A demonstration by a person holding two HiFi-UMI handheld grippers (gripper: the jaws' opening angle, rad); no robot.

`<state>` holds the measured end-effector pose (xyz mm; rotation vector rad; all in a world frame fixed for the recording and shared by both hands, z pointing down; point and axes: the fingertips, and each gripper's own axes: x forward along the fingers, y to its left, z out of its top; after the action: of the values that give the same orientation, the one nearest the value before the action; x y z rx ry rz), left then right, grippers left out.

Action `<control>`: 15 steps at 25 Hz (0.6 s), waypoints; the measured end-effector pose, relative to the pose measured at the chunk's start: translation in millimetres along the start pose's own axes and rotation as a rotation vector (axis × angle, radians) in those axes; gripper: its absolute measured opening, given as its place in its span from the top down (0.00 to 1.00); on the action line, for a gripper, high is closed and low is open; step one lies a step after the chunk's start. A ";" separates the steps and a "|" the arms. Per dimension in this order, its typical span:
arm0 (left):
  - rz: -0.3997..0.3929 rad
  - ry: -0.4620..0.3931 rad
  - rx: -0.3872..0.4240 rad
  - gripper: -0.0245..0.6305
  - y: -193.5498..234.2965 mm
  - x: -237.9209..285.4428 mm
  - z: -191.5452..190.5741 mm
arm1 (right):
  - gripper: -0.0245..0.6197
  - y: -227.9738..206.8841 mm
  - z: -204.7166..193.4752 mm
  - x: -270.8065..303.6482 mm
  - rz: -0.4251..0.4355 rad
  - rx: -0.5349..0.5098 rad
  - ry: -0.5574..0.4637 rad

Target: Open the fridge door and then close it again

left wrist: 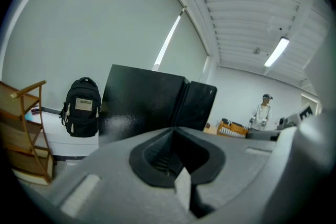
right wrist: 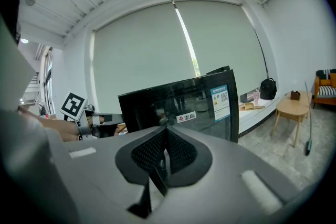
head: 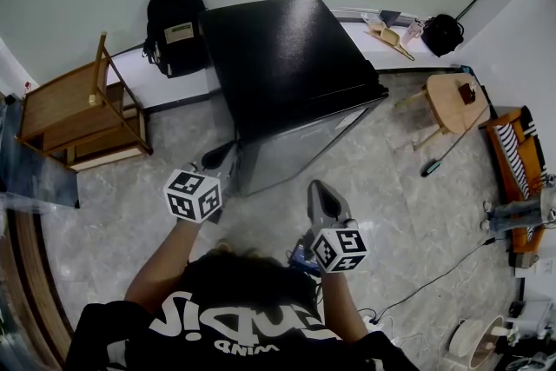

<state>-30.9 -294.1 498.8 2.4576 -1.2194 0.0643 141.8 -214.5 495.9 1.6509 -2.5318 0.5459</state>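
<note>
A small black fridge point(head: 287, 56) stands by the window wall, and its glass door point(head: 300, 154) lies flat against the body in the head view. My left gripper point(head: 219, 159) is shut and empty, its tip close to the door's left edge; whether it touches, I cannot tell. My right gripper point(head: 318, 188) is also shut and empty, and sits a little short of the door front. The left gripper view shows the closed jaws point(left wrist: 173, 129) aimed at the fridge's corner point(left wrist: 149, 105). In the right gripper view the closed jaws point(right wrist: 166, 129) face the stickered door point(right wrist: 189, 107).
A black backpack point(head: 174, 26) leans on the white ledge left of the fridge. A wooden chair point(head: 82, 113) stands at far left. A small round table point(head: 453, 98), an orange seat point(head: 514, 162) and floor cables point(head: 434, 274) lie to the right. A person point(left wrist: 262, 110) stands far off.
</note>
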 end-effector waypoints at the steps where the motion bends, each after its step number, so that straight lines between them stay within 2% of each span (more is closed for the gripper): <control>1: -0.001 0.002 0.001 0.97 -0.4 -0.2 -0.6 | 0.97 0.4 -0.2 -0.8 0.000 -0.001 0.000; 15: -0.033 0.016 0.050 0.96 -20.4 -18.0 -3.2 | 0.97 6.1 3.6 -24.5 -0.004 -0.010 -0.012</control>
<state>-25.8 -268.3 491.3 2.5146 -1.1842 0.1068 147.0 -192.1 484.9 1.6607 -2.5352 0.5233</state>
